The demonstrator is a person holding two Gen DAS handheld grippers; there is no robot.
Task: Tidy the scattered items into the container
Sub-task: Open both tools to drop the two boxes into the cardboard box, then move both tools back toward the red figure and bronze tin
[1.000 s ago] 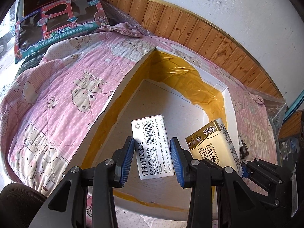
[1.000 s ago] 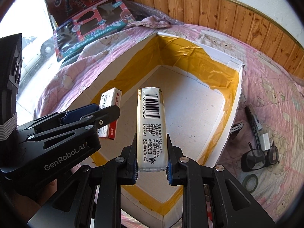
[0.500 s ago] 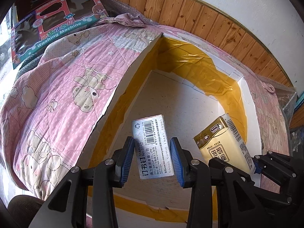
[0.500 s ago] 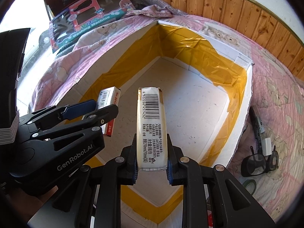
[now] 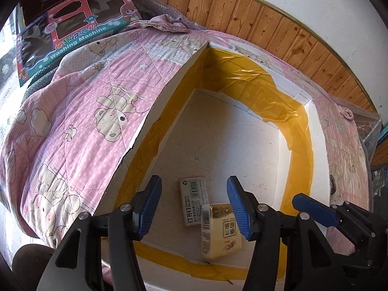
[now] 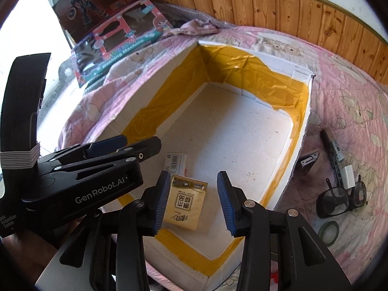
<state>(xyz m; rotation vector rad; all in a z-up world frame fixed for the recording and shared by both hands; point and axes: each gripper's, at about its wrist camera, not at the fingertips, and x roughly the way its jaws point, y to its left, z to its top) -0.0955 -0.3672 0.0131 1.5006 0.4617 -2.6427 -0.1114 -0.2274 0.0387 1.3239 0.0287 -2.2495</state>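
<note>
A white foam box [image 5: 317, 131] [image 6: 306, 111] taped in yellow sits on the pink bedspread. On its floor lie a white staples box [image 5: 192, 200] [image 6: 175, 161] and a yellow tissue pack [image 5: 222, 230] [image 6: 185, 202], the pack overlapping the staples box's near end. My left gripper [image 5: 194, 206] hangs open above them with nothing between its fingers. My right gripper [image 6: 191, 201] is open too, just over the tissue pack. The left gripper's body [image 6: 80, 181] shows at the left of the right wrist view.
To the right of the box on the bedspread lie a black marker [image 6: 332, 145], a small white item [image 6: 348, 175], black glasses [image 6: 339, 200], a tape roll [image 6: 328, 231] and a small dark clip [image 6: 308, 161]. Toy boxes [image 5: 72, 31] lean at the back left by the wood-panelled wall [image 5: 266, 19].
Both grippers have opened. The staples box dropped from the left one and the tissue pack from the right one; both now lie on the foam box's floor.
</note>
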